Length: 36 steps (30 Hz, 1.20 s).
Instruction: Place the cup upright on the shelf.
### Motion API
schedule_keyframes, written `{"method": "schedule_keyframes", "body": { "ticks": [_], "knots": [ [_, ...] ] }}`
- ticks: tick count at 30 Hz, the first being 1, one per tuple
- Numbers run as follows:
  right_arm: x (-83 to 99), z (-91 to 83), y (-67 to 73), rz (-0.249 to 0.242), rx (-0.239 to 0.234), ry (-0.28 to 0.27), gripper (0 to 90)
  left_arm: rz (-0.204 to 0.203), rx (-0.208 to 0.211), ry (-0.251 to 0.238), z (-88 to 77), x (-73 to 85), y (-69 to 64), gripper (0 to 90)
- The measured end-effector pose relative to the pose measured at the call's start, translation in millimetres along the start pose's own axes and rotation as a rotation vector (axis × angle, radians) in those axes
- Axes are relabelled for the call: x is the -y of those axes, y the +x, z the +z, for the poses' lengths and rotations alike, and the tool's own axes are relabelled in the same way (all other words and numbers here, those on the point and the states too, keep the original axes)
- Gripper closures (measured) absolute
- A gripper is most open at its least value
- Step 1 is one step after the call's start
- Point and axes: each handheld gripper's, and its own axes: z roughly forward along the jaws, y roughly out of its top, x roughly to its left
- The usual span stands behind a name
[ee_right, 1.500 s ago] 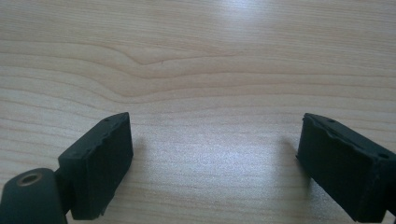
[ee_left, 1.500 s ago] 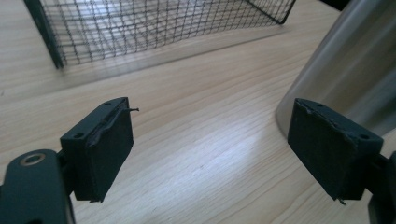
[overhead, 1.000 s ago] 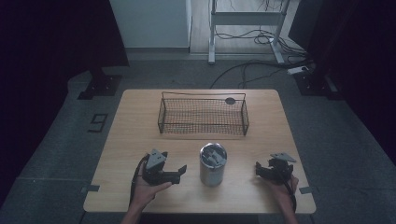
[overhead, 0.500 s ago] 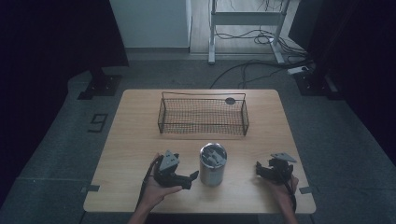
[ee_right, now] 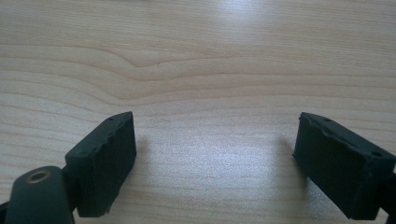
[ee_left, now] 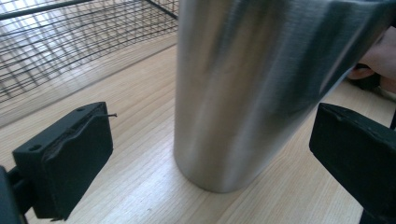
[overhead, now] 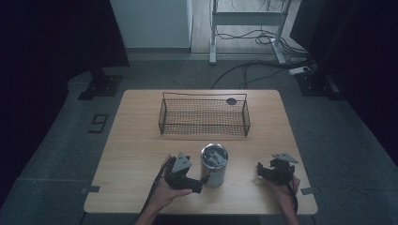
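Wooden table (overhead: 136,154) under dim light, a wire basket (overhead: 204,116) toward its far edge. Near the front edge stands a steel can (overhead: 214,165), upright. The left gripper (overhead: 197,180) sits just left of the can, its jaws having just opened and now spread wide, the can between them with gaps on both sides in the left gripper view. The right gripper (overhead: 261,171) rests well apart to the right, jaws spread over bare wood

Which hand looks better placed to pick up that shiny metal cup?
Left. The left gripper is right beside the metal cup, its jaws wide open with the cup between them, not yet pressing. The right gripper sits apart from it, open over bare table.
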Motion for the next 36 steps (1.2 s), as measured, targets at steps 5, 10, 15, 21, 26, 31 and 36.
{"method": "schedule_keyframes", "body": {
  "ticks": [5,10,15,21,26,31,36],
  "knots": [
    [0.0,0.0,0.0,0.0,0.0,0.0,12.6,0.011,0.019,0.012,9.3,-1.1,-4.4,0.0],
    [0.0,0.0,0.0,0.0,0.0,0.0,12.6,0.02,0.022,0.016,14.4,-2.4,-7.9,0.0],
    [0.0,0.0,0.0,0.0,0.0,0.0,12.6,0.028,0.031,0.024,23.2,-5.4,-11.6,0.0],
    [0.0,0.0,0.0,0.003,0.003,0.0,12.7,0.037,0.034,0.014,37.6,-10.0,-15.4,0.0],
    [0.0,-0.1,0.0,0.004,0.002,0.0,12.7,0.033,0.027,0.01,44.7,-11.8,-17.1,0.0],
    [0.0,0.0,-0.2,0.005,0.004,0.0,12.7,0.029,0.025,-0.004,51.6,-14.5,-18.0,0.0],
    [0.0,0.0,-0.2,0.005,0.004,0.0,12.7,0.029,0.02,-0.018,52.7,-15.0,-19.5,1.8]
  ]
}}
